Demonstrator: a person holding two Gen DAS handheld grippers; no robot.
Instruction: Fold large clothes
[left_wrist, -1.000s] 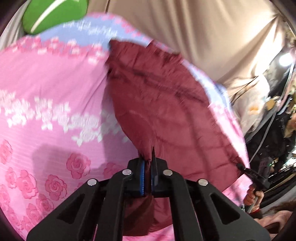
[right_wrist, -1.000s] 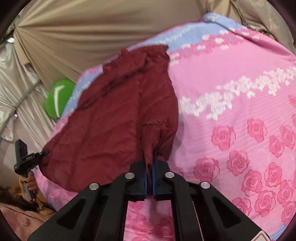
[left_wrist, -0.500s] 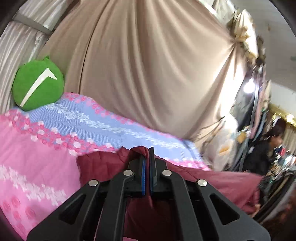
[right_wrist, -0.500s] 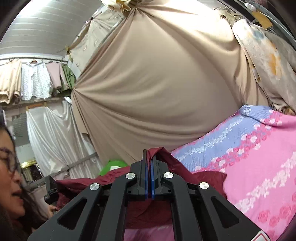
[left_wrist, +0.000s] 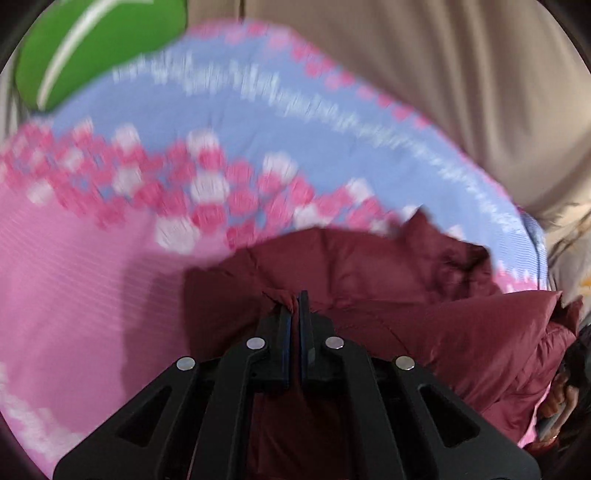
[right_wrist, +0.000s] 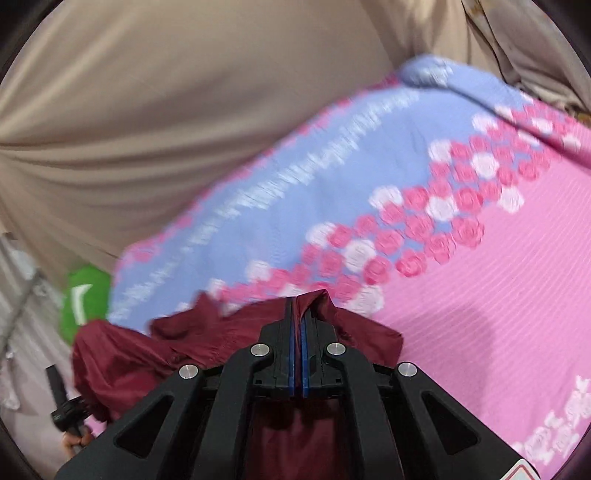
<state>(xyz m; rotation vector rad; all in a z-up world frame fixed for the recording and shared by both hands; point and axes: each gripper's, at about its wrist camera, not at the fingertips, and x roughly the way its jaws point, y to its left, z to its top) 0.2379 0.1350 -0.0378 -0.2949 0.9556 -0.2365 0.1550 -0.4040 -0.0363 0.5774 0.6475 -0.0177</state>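
A large maroon garment (left_wrist: 424, 295) lies bunched on a pink and blue floral bedspread (left_wrist: 92, 277). My left gripper (left_wrist: 297, 299) is shut on a fold of its cloth, low over the bed. In the right wrist view the same maroon garment (right_wrist: 147, 354) spreads to the left. My right gripper (right_wrist: 297, 306) is shut on another fold of it, above the bedspread (right_wrist: 480, 295). Cloth hangs below both grippers. Both views are motion-blurred.
A green cushion with a white stripe (left_wrist: 92, 44) sits at the bed's far corner, and also shows in the right wrist view (right_wrist: 83, 299). A beige curtain (right_wrist: 184, 110) hangs behind the bed. The other hand-held gripper (right_wrist: 61, 406) shows at the left edge.
Both grippers lifted the garment's near edge up and carried it toward the far end of the bed. They have now tilted down again, with the garment doubled over and bunched.
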